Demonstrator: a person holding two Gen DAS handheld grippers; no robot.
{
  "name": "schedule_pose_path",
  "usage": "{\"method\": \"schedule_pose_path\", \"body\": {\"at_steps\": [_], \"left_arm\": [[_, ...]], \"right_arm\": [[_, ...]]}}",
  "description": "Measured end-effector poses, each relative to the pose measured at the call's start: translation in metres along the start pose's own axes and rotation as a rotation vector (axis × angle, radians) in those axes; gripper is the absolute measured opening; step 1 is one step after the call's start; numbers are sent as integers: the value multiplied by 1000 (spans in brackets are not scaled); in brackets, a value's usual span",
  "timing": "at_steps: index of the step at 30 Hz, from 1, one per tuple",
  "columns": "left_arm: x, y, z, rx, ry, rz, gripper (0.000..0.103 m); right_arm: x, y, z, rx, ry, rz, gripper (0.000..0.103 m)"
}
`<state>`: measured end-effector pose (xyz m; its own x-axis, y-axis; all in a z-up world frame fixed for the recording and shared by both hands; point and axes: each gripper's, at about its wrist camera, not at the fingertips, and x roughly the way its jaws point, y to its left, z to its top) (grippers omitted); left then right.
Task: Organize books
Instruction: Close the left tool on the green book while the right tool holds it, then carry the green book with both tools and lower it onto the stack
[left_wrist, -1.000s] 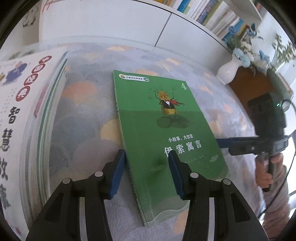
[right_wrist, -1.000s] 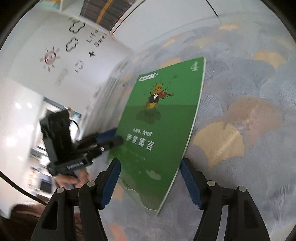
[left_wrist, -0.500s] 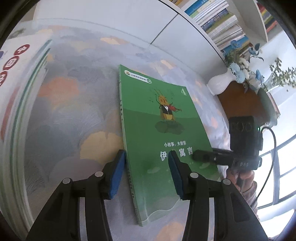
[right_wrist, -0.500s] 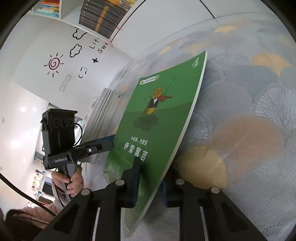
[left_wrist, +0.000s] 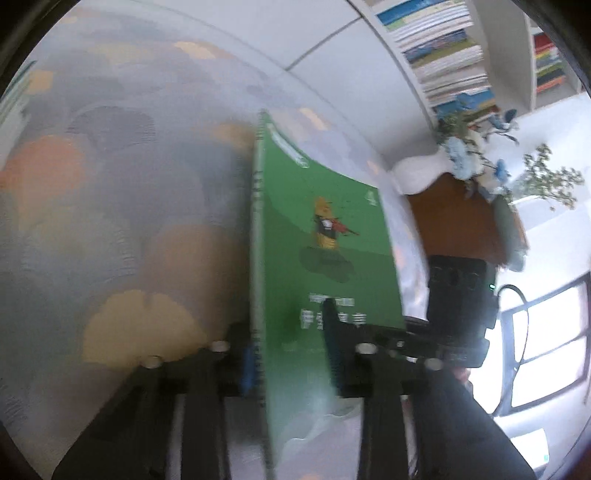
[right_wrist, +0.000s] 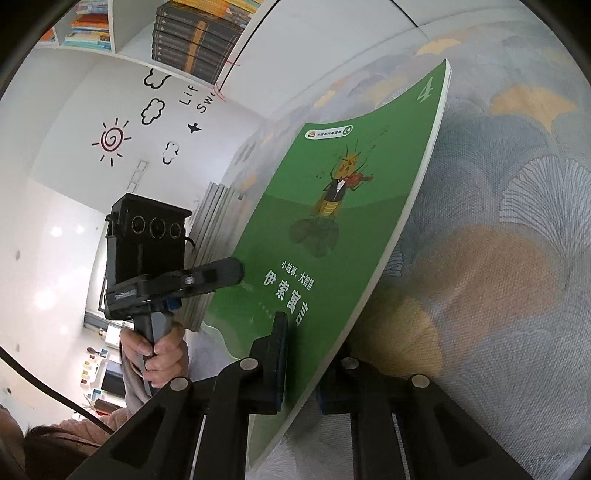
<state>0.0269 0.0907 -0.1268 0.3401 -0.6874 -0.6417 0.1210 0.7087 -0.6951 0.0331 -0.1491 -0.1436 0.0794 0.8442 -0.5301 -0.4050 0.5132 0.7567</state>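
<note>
two grippers, left gripper (left_wrist: 291, 354) and right gripper (right_wrist: 301, 369), i'm clamping on the near edge of the thin green paperback book (right_wrist: 332, 221), tilting it off the patterned tablecloth (right_wrist: 498, 240).

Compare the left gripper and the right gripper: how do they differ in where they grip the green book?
The left gripper clamps the green book at its spine edge; the right gripper clamps the open page edge. The left gripper's view is blurred; the right gripper's is sharp. Seen from the right gripper, the left one reaches the cover from the side, held in a hand. Both have just been closing, pads now pressing the book's near end, which tilts up off the patterned cloth.
</note>
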Motion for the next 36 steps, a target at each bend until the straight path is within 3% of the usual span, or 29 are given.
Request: {"method": "schedule_pose_path", "body": {"at_steps": [4,8,10,16,24,28,36], "left_arm": [[-1,-10,-2,57,-17,78,16],[3,-40,-9,215,-48,264,20],[5,-48,-11,249,-51,310,20],[-2,-40,-10,191,-30,259,20],[-28,-50,-27,221,-52,283,20],[-51,-50,-28,195,-64,265,20],[-99,-61,-32,245,-117,249,20]], "right_arm": [[0,3,0,-6,-4,-3,9],[-1,2,0,-26,-11,-22,9],[-1,4,0,-35,-15,-30,10],[-3,12,-5,-86,-37,-68,14],[-2,25,-11,-94,-27,-33,15],[-4,48,-14,-121,-49,-34,16],[-10,100,-20,-158,-108,-54,16]]}}
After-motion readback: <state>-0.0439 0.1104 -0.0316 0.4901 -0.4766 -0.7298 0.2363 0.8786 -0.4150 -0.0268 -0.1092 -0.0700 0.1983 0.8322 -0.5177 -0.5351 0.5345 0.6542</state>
